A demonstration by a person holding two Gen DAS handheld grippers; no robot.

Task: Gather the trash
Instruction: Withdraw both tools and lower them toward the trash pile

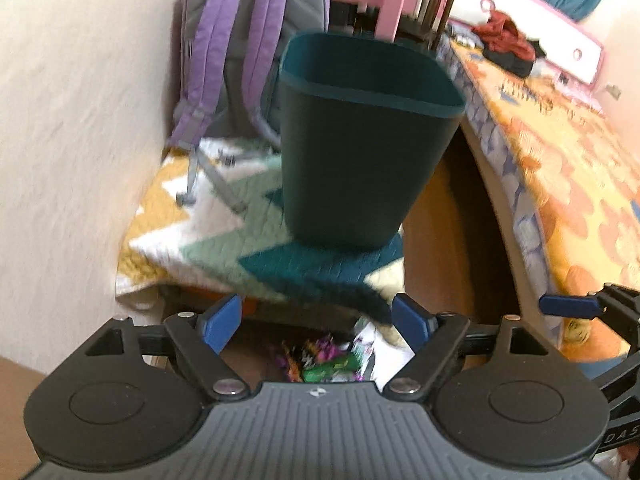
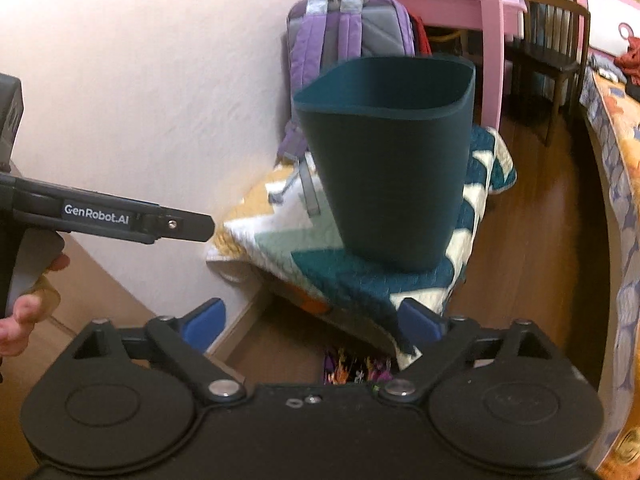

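Observation:
A dark teal waste bin [image 1: 356, 140] stands upright on a zigzag-patterned quilt [image 1: 224, 240]; it also shows in the right wrist view [image 2: 394, 168]. My left gripper [image 1: 318, 324] is open and empty, short of the bin. Below it lie colourful wrappers [image 1: 320, 360] on the floor. My right gripper [image 2: 314, 326] is open and empty too, with wrappers [image 2: 356, 368] just under its fingers. The right gripper's finger [image 1: 568, 306] shows at the right edge of the left view; the left gripper's arm [image 2: 120, 220] shows at the left of the right view.
A purple and grey backpack [image 1: 240, 52] leans on the wall behind the bin. A bed with an orange floral cover [image 1: 560, 152] runs along the right. A pink desk [image 2: 460, 4] and a wooden chair [image 2: 552, 52] stand further back. Wooden floor [image 2: 532, 240] lies between quilt and bed.

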